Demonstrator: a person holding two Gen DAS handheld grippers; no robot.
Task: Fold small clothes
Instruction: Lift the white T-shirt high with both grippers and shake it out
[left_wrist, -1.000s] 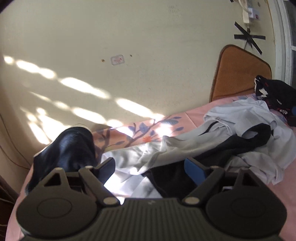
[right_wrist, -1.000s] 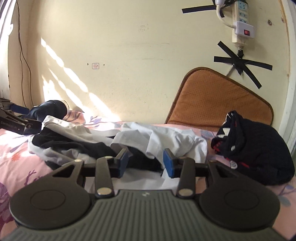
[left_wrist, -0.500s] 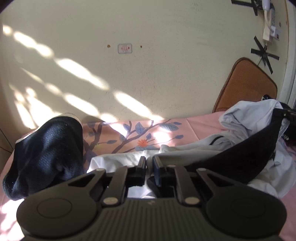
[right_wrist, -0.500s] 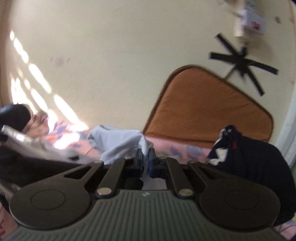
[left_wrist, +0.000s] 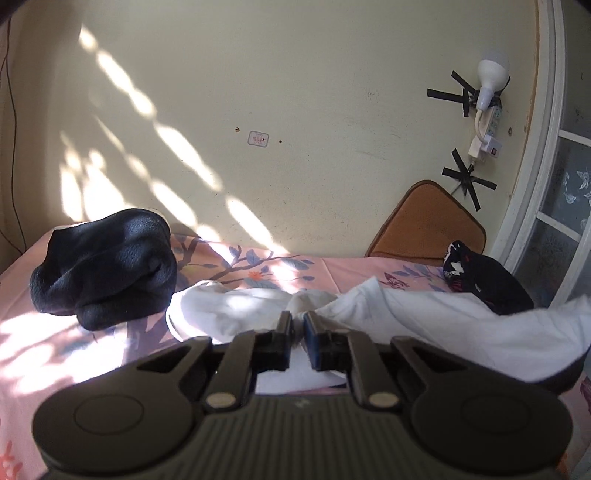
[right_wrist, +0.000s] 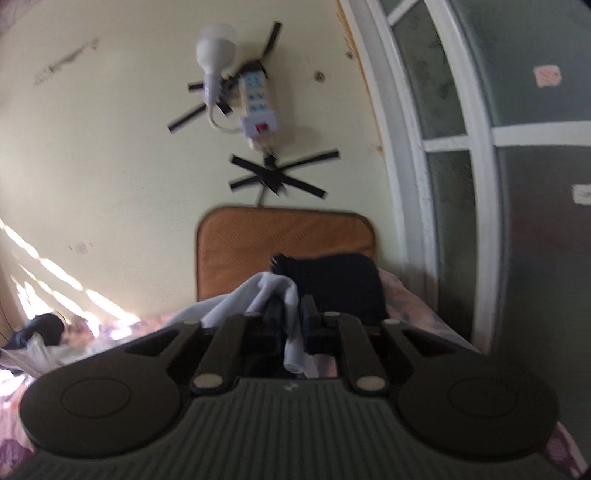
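Note:
A white garment (left_wrist: 424, 321) with a dark edge is lifted off the pink flowered bed (left_wrist: 291, 266) and stretched between my two grippers. My left gripper (left_wrist: 297, 325) is shut on one part of it, with cloth bunched just beyond the fingertips. My right gripper (right_wrist: 291, 314) is shut on another part; the pale cloth (right_wrist: 258, 291) hangs between the fingers and drapes left. The right wrist view is motion-blurred and tilted up toward the wall.
A rolled black fleece (left_wrist: 107, 266) lies on the bed at left. A dark patterned garment (left_wrist: 480, 280) lies at right, in front of an orange cushion (left_wrist: 424, 221) leaning on the wall. A power strip and bulb (right_wrist: 255, 96) hang on the wall; a window frame (right_wrist: 443, 184) is at right.
Both grippers closed on the white garment about half a second ago and have since lifted it, spreading it out. The right gripper swung up and to the right.

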